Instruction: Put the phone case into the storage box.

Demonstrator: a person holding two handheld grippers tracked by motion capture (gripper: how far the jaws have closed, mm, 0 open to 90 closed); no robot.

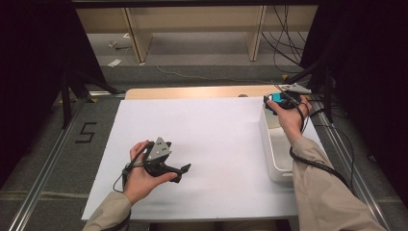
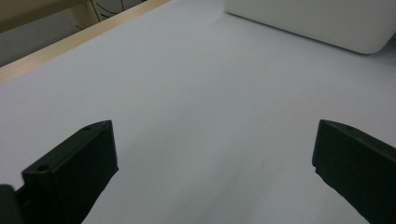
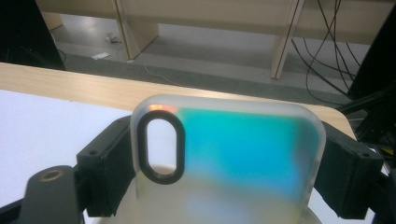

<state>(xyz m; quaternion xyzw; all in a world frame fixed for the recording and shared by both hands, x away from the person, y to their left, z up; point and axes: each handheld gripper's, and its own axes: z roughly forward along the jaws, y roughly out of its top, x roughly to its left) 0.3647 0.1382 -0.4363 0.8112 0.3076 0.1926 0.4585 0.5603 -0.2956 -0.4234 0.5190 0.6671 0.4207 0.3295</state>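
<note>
Left forearm in from the bottom left of the high view, hand wrapped round the left gripper (image 1: 184, 169) held low over the table, grey three-cornered plate up, nose toward the right; jaws standing wide apart in the left gripper view, nothing between them, cable looping back past the wrist. Right forearm reaching forward along the right edge, sleeve to the wrist, hand closed round the right gripper (image 1: 270, 103) at the far right corner, jaws (image 3: 224, 163) pressed on both sides of a flat phone case (image 3: 243, 154), cable trailing down the arm.
</note>
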